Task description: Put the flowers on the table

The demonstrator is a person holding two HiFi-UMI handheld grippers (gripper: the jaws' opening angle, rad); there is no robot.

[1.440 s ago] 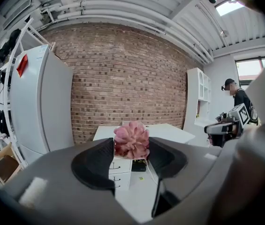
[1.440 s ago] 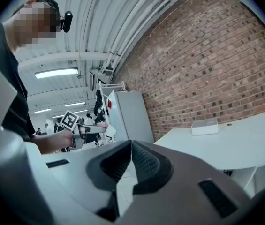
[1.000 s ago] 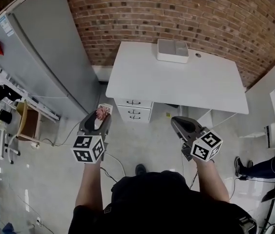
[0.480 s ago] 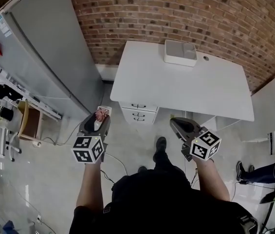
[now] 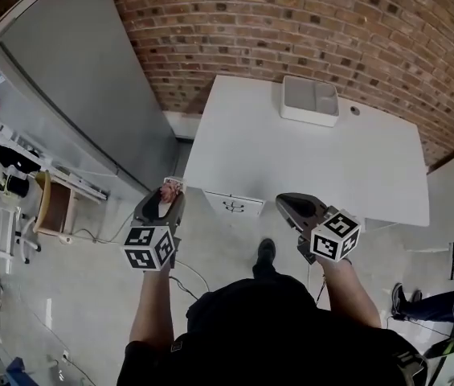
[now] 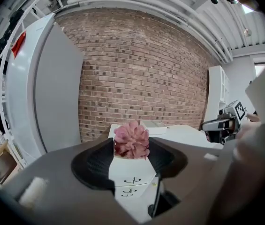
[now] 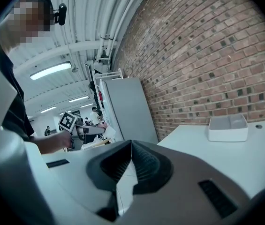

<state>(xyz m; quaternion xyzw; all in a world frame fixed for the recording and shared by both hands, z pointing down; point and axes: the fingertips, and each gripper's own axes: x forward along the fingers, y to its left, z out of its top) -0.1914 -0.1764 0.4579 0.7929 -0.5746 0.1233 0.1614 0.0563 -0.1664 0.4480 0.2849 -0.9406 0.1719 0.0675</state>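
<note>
We find the left gripper's (image 5: 166, 198) fingers (image 6: 94, 165) set wide and pressed on either side of the pink flowers (image 6: 131, 139), while the right gripper's (image 7: 131, 146) fingers are closed together on nothing. We judge the carry to be in hand: the flowers hang over the floor (image 5: 227, 236) just short of the counter's (image 5: 307, 159) near left corner, so the next move calls for reaching forward and right over the white top, lowering, then releasing. Both forearms extend forward, grippers level and well apart.
</note>
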